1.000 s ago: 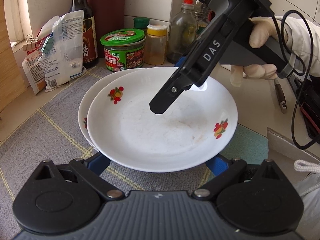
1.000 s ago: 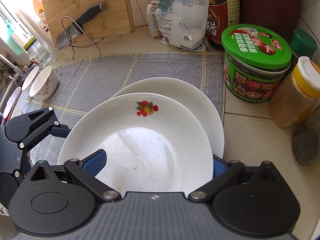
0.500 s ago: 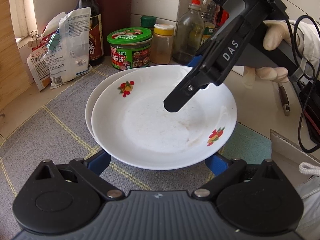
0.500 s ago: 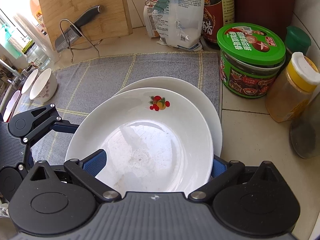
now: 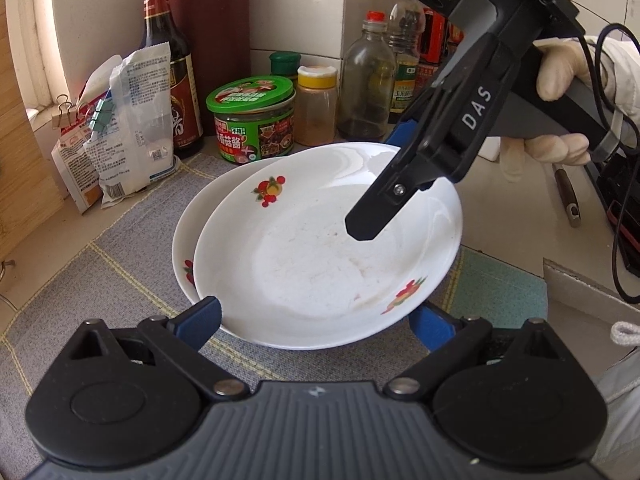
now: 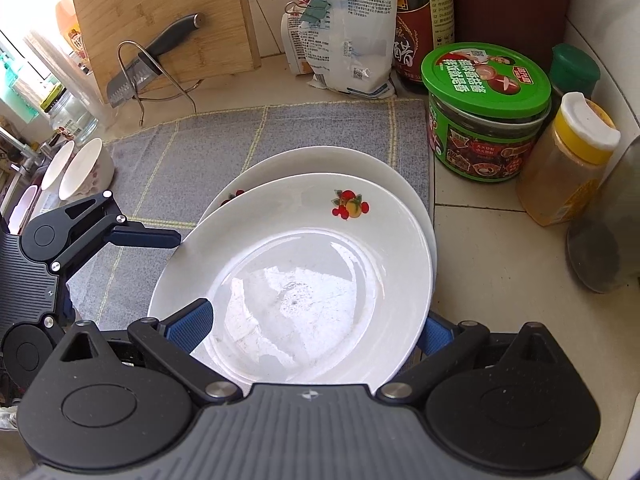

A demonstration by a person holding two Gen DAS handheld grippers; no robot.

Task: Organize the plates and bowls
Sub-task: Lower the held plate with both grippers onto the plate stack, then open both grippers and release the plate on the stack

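Note:
Two white plates with red fruit prints lie on the grey mat. The upper plate (image 5: 320, 264) (image 6: 304, 280) sits tilted and offset over the lower plate (image 5: 188, 248) (image 6: 320, 164). My left gripper (image 5: 316, 324) is open, its blue fingers on either side of the upper plate's near rim. My right gripper (image 6: 316, 328) is open too, its fingers spanning the opposite rim; it shows in the left wrist view (image 5: 404, 184) above the plate's far side. Two small bowls (image 6: 80, 172) stand at the mat's far left.
A green-lidded jar (image 6: 484, 112), yellow-capped spice jar (image 6: 568, 164), sauce bottles (image 5: 168, 68) and a clipped bag (image 5: 128, 128) crowd the wall behind the plates. A cutting board with a knife (image 6: 156, 56) leans at the back left. A cable and dark device (image 5: 616, 208) lie right.
Both grippers have pulled back a little from the plates. The upper plate has slid toward the lower one and turned slightly. Both grippers stay open.

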